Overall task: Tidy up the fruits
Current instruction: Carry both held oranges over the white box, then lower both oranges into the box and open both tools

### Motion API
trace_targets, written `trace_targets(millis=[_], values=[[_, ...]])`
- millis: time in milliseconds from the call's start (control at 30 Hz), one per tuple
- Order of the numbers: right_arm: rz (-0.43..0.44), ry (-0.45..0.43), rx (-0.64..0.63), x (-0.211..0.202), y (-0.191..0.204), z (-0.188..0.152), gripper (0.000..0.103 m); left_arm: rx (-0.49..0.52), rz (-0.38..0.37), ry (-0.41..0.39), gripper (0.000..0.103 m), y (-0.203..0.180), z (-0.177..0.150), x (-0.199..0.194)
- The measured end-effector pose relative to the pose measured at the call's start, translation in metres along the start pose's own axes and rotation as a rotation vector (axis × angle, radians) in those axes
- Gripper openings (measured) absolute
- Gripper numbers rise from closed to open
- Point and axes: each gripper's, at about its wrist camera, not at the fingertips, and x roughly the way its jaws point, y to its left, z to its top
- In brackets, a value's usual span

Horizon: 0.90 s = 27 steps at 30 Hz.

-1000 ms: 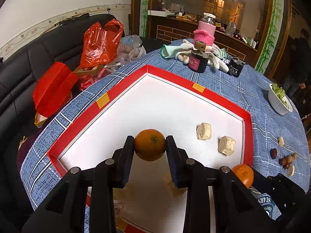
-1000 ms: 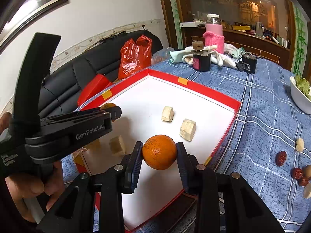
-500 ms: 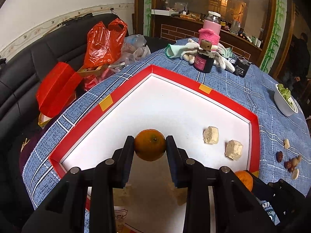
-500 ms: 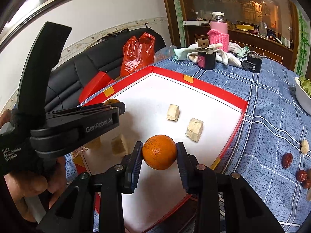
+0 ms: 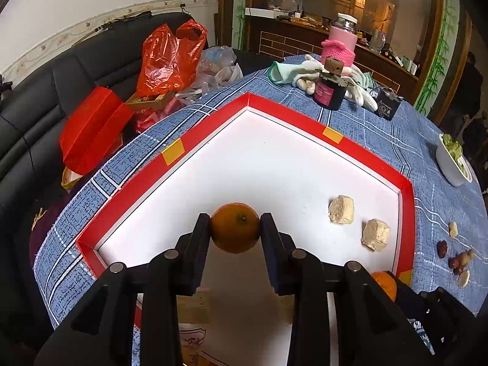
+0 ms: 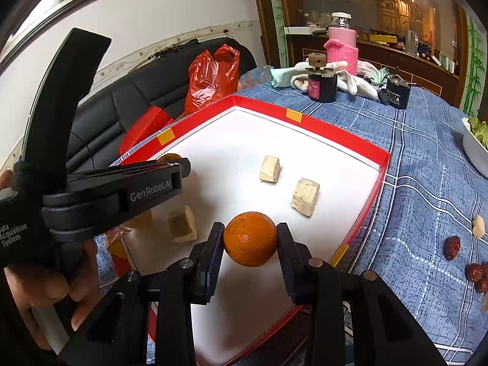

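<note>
My left gripper (image 5: 235, 228) is shut on an orange mandarin (image 5: 235, 227) and holds it above the near left part of a red-rimmed white tray (image 5: 213, 134). My right gripper (image 6: 250, 239) is shut on a second mandarin (image 6: 250, 238) above the tray's near right part (image 6: 381, 167). The left gripper also shows in the right wrist view (image 6: 180, 167), its mandarin partly hidden behind the fingers. The right gripper's mandarin peeks out at the lower right of the left wrist view (image 5: 385, 283).
Several beige cubes (image 5: 341, 209) (image 5: 375, 234) (image 6: 183, 224) lie in the tray. Red dates and pale nuts (image 6: 451, 247) lie on the blue cloth to the right. A dark jar (image 5: 331, 91), a pink flask, gloves, a black box and a white bowl (image 5: 451, 161) stand farther back.
Both grippers have drawn back a little toward the tray's near edge, each still holding its mandarin. The tray shows more fully now.
</note>
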Motion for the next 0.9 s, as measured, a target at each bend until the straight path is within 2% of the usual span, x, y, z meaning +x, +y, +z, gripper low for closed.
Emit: trace_targets(millis=[333, 433, 467, 533, 567, 633, 833, 900], values=[[-0.006, 0.022, -0.016, 0.008, 0.007, 0.000, 0.035, -0.032, 0.010, 0.014, 0.032, 0.009, 0.002, 0.004], [-0.002, 0.014, -0.020, 0.006, 0.007, 0.000, 0.037, -0.043, 0.005, 0.042, 0.034, 0.009, 0.001, 0.008], [0.000, 0.010, -0.018, 0.005, 0.006, 0.000, 0.040, -0.042, 0.002, 0.047, 0.045, 0.009, 0.001, 0.008], [-0.002, 0.005, -0.013, 0.003, 0.005, 0.000, 0.052, -0.045, -0.003, 0.040, 0.061, 0.009, 0.001, 0.006], [0.002, -0.001, -0.013, 0.001, 0.004, 0.000, 0.058, -0.053, -0.006, 0.020, 0.062, 0.010, 0.001, 0.002], [0.011, -0.016, -0.013, -0.004, 0.004, 0.000, 0.058, -0.059, -0.007, 0.008, 0.066, 0.009, 0.001, -0.002], [0.007, -0.111, 0.010, -0.041, -0.010, -0.002, 0.059, -0.055, -0.031, -0.002, 0.069, 0.004, 0.000, -0.015], [-0.018, -0.142, 0.018, -0.058, -0.021, -0.006, 0.066, -0.048, -0.046, -0.008, 0.072, -0.001, -0.002, -0.019]])
